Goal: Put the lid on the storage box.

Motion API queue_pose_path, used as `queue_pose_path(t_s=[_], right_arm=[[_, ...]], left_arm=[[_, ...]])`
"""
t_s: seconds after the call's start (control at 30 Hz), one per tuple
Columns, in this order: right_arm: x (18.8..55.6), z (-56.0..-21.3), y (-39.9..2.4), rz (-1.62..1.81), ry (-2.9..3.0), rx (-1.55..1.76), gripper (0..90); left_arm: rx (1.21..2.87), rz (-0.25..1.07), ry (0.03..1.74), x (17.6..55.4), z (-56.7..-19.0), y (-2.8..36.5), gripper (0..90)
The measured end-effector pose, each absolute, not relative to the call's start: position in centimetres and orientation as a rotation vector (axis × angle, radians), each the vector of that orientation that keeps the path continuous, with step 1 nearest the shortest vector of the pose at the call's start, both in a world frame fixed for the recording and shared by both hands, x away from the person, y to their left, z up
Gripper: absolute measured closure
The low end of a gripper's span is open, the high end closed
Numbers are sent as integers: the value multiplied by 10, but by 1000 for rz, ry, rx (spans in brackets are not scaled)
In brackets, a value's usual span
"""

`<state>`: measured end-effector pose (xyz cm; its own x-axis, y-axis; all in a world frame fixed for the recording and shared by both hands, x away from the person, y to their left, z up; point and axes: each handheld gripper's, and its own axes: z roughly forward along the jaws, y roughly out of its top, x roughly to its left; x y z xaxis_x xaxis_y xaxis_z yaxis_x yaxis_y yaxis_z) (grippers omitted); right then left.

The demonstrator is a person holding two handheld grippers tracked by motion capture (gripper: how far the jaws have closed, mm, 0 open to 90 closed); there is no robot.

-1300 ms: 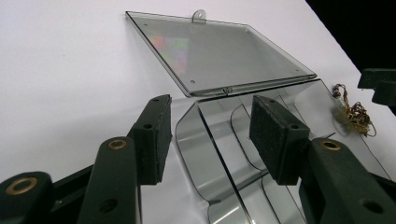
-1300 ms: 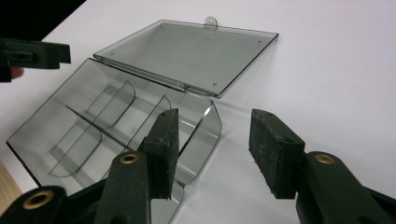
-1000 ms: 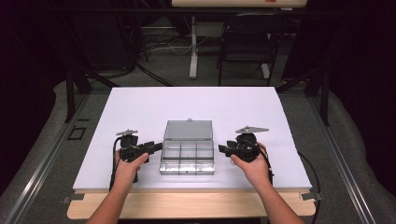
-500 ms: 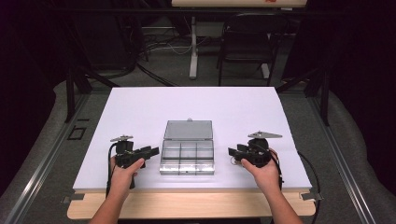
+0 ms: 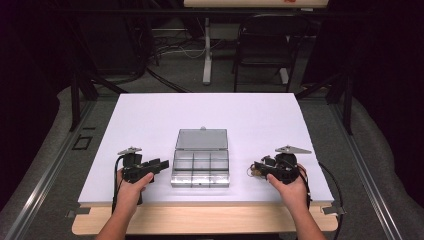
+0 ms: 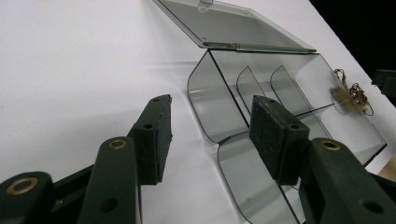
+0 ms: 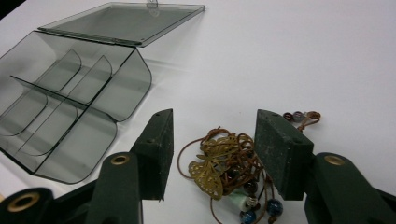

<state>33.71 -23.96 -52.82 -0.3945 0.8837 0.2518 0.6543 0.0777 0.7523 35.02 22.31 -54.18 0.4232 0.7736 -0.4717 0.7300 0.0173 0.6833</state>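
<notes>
A clear plastic compartment box (image 5: pixel 200 183) sits mid-table with its lid (image 5: pixel 201 139) folded flat behind it. The compartments that show look empty. My left gripper (image 5: pixel 162 163) rests just left of the box, open, with nothing between its jaws; in the left gripper view (image 6: pixel 212 109) the box's curved wall (image 6: pixel 205 112) lies right ahead. A corded necklace (image 7: pixel 224 163) with a brass butterfly pendant and beads lies on the table right of the box. My right gripper (image 7: pixel 212 123) straddles it; its jaws have just been opening, and the pads stand clear of the necklace (image 5: pixel 252 171).
The white tabletop (image 5: pixel 150 125) has a wooden front edge (image 5: pixel 200 221) near the person's forearms. A dark chair (image 5: pixel 260 45) and a stand's leg (image 5: pixel 206 55) are on the floor beyond the far edge. Cables trail from both grippers.
The right hand has drifted right and toward the front edge, away from the box. The left hand has barely shifted.
</notes>
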Motion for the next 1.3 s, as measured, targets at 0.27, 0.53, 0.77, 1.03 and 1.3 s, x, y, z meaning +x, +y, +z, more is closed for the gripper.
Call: queue_pose_path(t_s=[0.27,0.53,0.77,1.03,1.3], right_arm=[[340,-538,-245,1155,2090,1584,456],[345,-547,-248,1138,2081,1648,492],[347,-550,-248,1128,2108,1693,594],[347,-550,-246,1128,2114,1658,698],[345,-546,-247,1160,2131,1644,825]], left_arm=[[1746,79,1298,348,-542,220,488],[1748,71,1302,348,-544,221,488],[1729,76,1317,347,-542,227,487],[1727,85,1319,347,-543,228,487],[1722,81,1326,347,-543,228,487]])
